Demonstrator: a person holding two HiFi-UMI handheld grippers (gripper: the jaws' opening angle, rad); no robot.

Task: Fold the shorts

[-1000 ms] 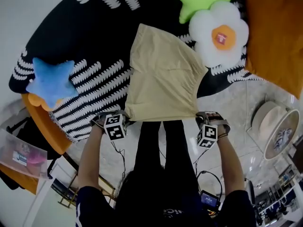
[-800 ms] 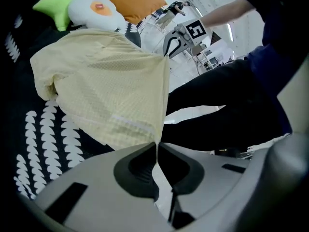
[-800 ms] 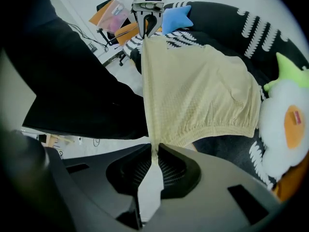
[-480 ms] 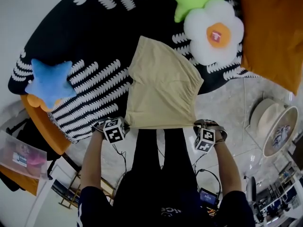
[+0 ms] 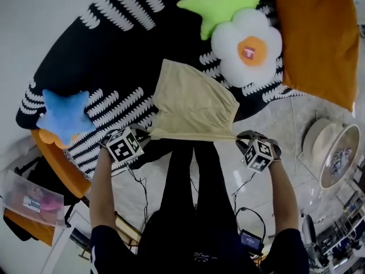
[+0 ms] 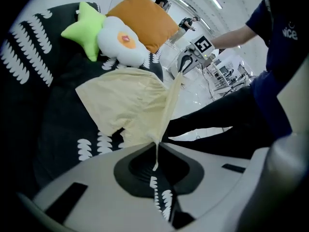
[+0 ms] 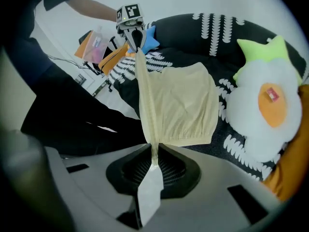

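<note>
The pale yellow shorts hang stretched between my two grippers, their far end still lying on the black-and-white rug. My left gripper is shut on the near left corner of the shorts, the cloth pinched between its jaws. My right gripper is shut on the near right corner of the shorts, with a flap of cloth coming through the jaws. The near edge runs taut from one gripper to the other, lifted off the floor.
On the rug lie a blue star cushion, a green star cushion and a white flower cushion. An orange pillow sits at the right. The person's dark legs stand below the shorts. A round stand is on the marble floor.
Both grippers have risen and moved toward the rug, carrying the near edge of the shorts forward so the visible cloth looks shorter. The grip on both corners is unchanged.
</note>
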